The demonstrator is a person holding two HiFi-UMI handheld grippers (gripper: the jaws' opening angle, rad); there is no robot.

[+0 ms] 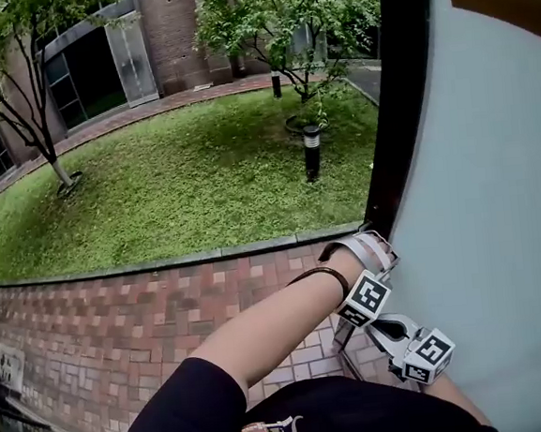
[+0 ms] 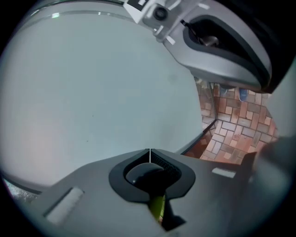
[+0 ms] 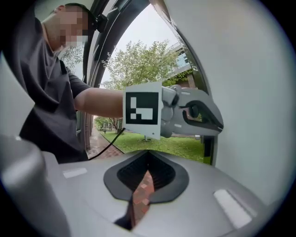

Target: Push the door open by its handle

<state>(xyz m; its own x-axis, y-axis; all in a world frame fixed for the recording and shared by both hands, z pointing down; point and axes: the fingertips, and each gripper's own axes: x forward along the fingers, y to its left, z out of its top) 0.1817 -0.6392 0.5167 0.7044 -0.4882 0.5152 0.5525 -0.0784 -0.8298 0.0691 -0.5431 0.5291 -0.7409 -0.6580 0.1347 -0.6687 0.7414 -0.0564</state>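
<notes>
Door [image 1: 494, 191]: left gripper [image 2: 150, 151], right gripper [image 3: 148, 152] closed.

Head view down; gripper views close; all share door [image 1: 494, 191].

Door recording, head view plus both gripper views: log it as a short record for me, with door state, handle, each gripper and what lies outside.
door: pale panel at right, open, outdoors visible past its dark edge
handle: not seen in any view
left gripper: jaws together, nothing between them, close to the door panel
right gripper: jaws together, nothing between them, lower than the left one in the head view
outside: brick paving, lawn, trees, a dark bollard
</notes>
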